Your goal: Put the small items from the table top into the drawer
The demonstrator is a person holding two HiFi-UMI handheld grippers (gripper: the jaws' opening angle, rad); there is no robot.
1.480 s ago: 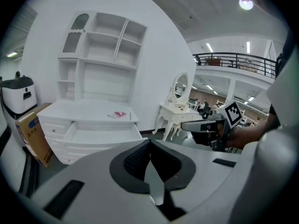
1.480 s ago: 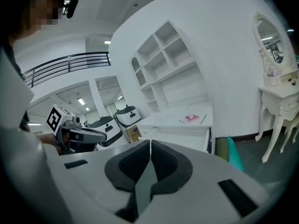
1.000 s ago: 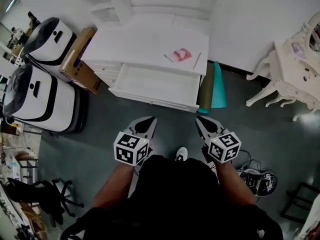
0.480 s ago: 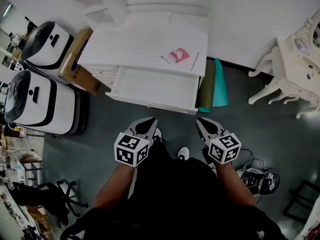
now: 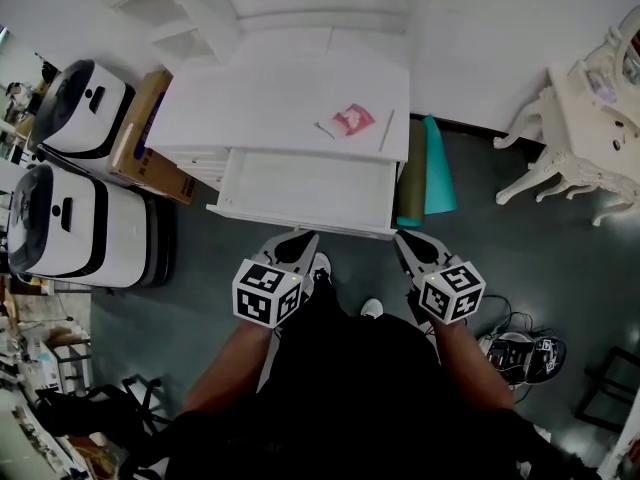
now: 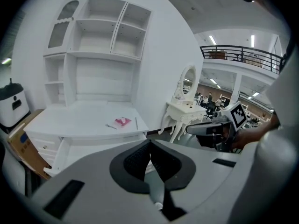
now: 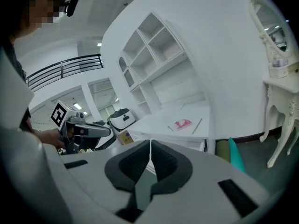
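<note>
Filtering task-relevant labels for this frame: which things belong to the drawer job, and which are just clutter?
Job: pink packet, thin stick, small item beside them, table top, open drawer, left gripper and right gripper (jaws together, empty).
Lying about: cardboard box, white machines, rolled mats, vanity table, floor cables.

One pink packet (image 5: 352,119), one thin stick (image 5: 386,130), one drawer (image 5: 300,190), two rolled mats (image 5: 436,173) (olive, teal)

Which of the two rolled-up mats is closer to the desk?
The olive-green roll, right beside the desk; the teal roll lies on its far side.
</note>
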